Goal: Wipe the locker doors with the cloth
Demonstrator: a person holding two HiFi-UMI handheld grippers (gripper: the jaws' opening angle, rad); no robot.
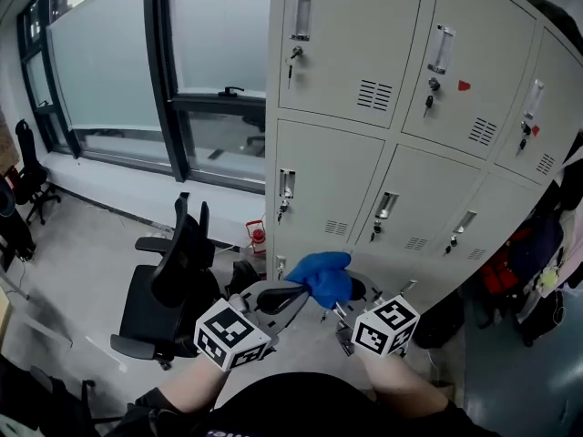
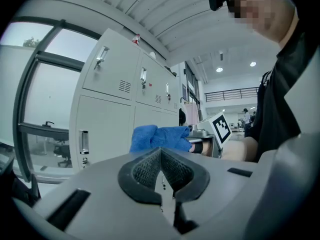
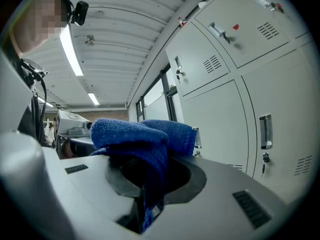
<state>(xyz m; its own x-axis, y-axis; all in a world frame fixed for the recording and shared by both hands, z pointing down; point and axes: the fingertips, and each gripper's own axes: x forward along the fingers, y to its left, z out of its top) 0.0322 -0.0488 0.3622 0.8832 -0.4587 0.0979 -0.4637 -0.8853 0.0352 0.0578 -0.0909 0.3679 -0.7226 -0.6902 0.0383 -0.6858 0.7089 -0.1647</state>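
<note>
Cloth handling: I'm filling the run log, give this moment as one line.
right gripper: shut on blue cloth | left gripper: shut, empty | blue cloth apart from locker doors

I see an office locker area: grey metal lockers point(image 1: 364, 107), a black swivel chair point(image 1: 168, 289) and tall windows point(image 1: 109, 62).

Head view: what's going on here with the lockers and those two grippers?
A person stands facing a bank of grey lockers with a gripper in each hand. The right gripper is shut on a bunched blue cloth. The left gripper is shut with nothing between its jaws, close beside the cloth. The cloth is held up in front of the lower doors and seems short of them, so wiping does not look to have started.
</note>
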